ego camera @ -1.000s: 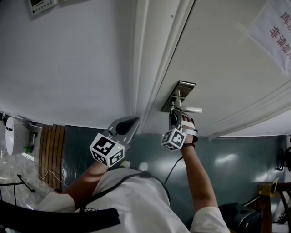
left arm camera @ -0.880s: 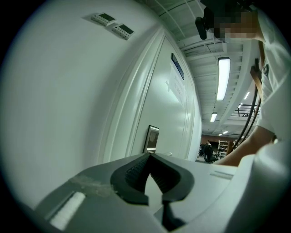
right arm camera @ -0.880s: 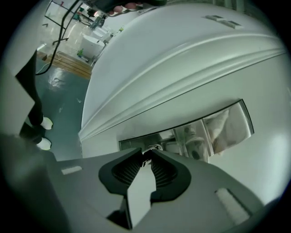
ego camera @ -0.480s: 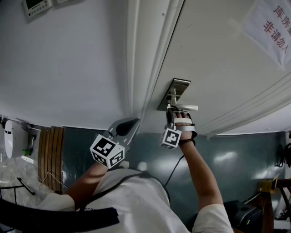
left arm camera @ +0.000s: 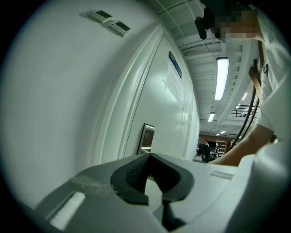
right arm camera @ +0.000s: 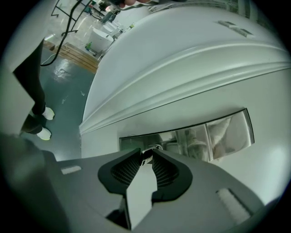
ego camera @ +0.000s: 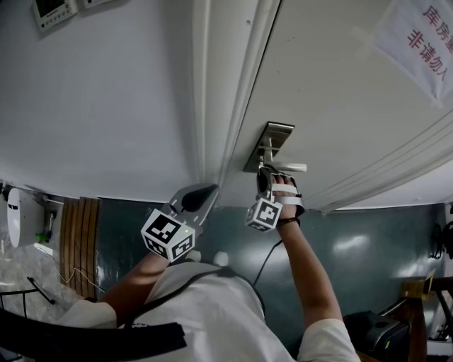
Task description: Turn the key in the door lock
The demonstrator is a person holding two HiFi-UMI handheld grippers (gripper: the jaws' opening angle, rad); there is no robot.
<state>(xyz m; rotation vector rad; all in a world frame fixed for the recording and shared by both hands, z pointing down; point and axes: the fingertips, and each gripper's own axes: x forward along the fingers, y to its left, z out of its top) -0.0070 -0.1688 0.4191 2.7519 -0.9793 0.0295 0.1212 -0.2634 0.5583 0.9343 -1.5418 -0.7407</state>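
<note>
A metal lock plate [ego camera: 269, 145] with a lever handle [ego camera: 287, 167] sits on the white door [ego camera: 340, 92]. My right gripper [ego camera: 265, 172] is at the plate just under the handle. In the right gripper view a small metal key [right arm camera: 146, 156] sticks out of the plate [right arm camera: 200, 134] between the jaw tips of that gripper [right arm camera: 146, 153]. The pads touch the key on both sides while the jaws are opening. My left gripper [ego camera: 205, 189] hangs by the door frame, shut with nothing in it. The left gripper view has the plate [left arm camera: 146, 136] ahead of its tips [left arm camera: 149, 154].
The white door frame [ego camera: 212, 99] and wall [ego camera: 99, 92] stand left of the door. A paper notice [ego camera: 417, 42] is stuck to the door at the upper right. Wall panels [ego camera: 53, 8] are mounted at the top left. The floor below is dark green [ego camera: 340, 247].
The right gripper has rolled a little about the key while staying at the lock. The left gripper has hardly moved.
</note>
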